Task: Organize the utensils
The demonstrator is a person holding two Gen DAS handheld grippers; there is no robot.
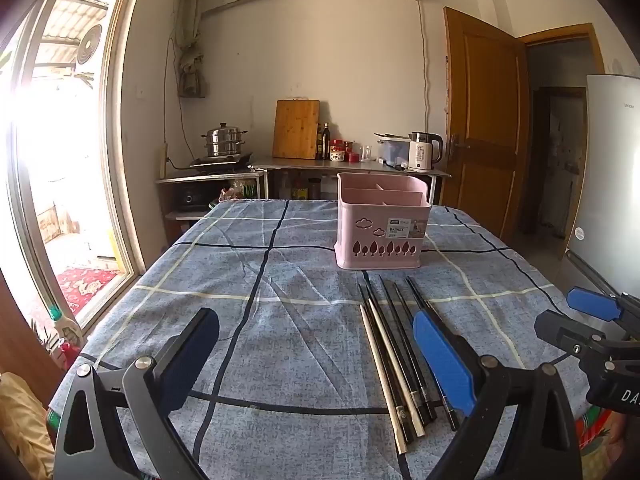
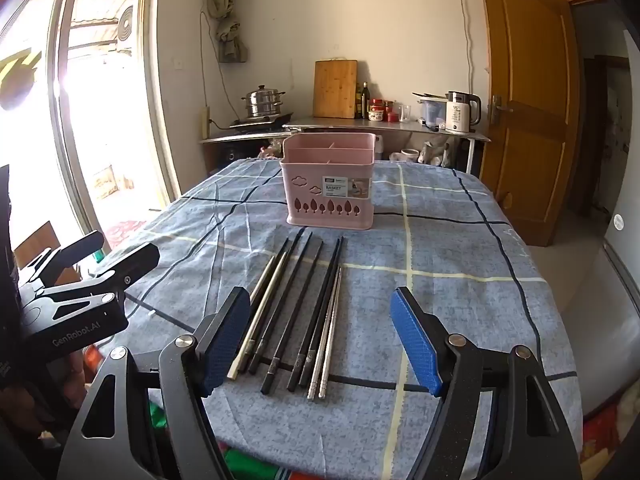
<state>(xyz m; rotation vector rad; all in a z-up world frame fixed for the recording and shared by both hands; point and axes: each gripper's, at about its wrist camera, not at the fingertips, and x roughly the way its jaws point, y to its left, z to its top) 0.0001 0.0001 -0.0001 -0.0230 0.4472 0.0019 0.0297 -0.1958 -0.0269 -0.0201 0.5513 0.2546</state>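
Several chopsticks [image 2: 296, 312], black, pale and metal, lie side by side on the blue checked tablecloth [image 2: 440, 240], pointing toward a pink divided utensil basket [image 2: 328, 192]. In the left wrist view the same chopsticks [image 1: 396, 356] lie in front of the basket [image 1: 382, 224]. My left gripper [image 1: 316, 356] is open above the cloth, its right finger over the chopsticks' near ends. My right gripper [image 2: 320, 332] is open too, straddling the chopsticks' near ends without touching them. Each gripper shows at the edge of the other's view.
A counter [image 1: 352, 164] behind the table holds a steamer pot [image 1: 224, 140], cutting board [image 1: 296, 128], bottles and a white kettle [image 1: 424, 152]. A large window [image 1: 60, 160] is on the left, a wooden door [image 1: 484, 120] and a fridge [image 1: 612, 180] on the right.
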